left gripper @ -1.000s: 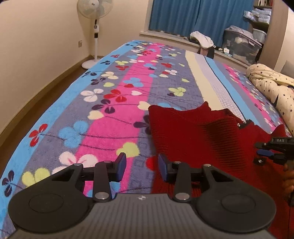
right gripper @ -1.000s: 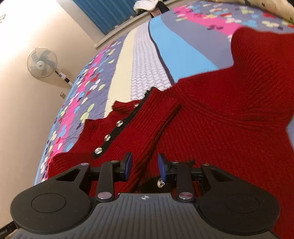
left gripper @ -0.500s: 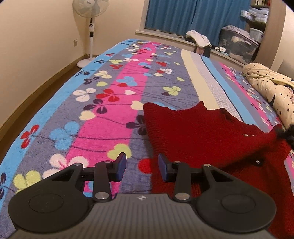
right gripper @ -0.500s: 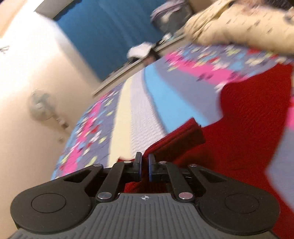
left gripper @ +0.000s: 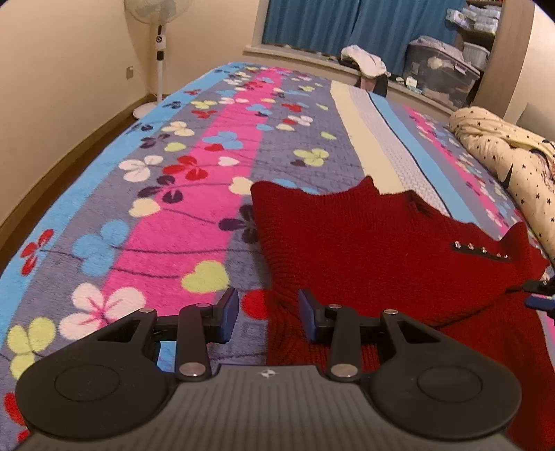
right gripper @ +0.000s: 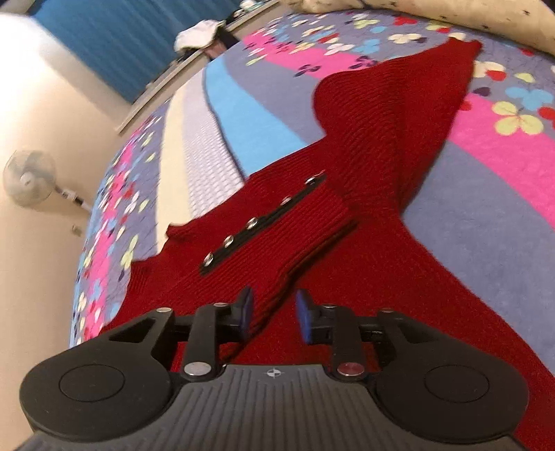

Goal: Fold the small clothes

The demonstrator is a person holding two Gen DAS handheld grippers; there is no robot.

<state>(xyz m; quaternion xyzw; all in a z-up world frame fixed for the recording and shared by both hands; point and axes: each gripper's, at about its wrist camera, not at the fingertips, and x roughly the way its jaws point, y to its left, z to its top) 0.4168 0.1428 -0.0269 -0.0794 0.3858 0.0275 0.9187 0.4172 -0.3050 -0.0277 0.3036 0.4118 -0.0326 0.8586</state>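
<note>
Black two-finger tongs with blue pads frame both views. Left gripper [left gripper: 267, 317]: jaws parted and empty, hovering low over the near left edge of the red knit cardigan [left gripper: 374, 249], one pad above the floral blanket [left gripper: 173, 215] and the other above the knit; nothing lies between the pads. Right gripper [right gripper: 273, 314]: jaws opening, pads apart and pressing on nothing, poised just above a folded sleeve [right gripper: 312, 239] whose ribbed edge runs toward the gap between the fingers; whether the left pad brushes the cloth cannot be told. The cardigan [right gripper: 381, 145] lies flat on the blanket [right gripper: 485, 194], spread across its grey, pink and blue stripes. In the right wrist view the sleeve is laid diagonally over the body of the garment, and beside it runs a dark placket with a row of silver snap buttons [right gripper: 252, 223]; a second sleeve extends away toward the upper right. In the left wrist view the same buttons [left gripper: 482, 249] sit near the cardigan's right side, and the tip of the right gripper shows at the picture's right edge. Farther out: a cream, star-printed quilt [left gripper: 503, 156] bunched along the right of the bed, a standing fan [left gripper: 159, 52] by the wall, blue curtains [left gripper: 347, 24], and storage boxes [left gripper: 440, 79] on the sill beyond the bed.
</note>
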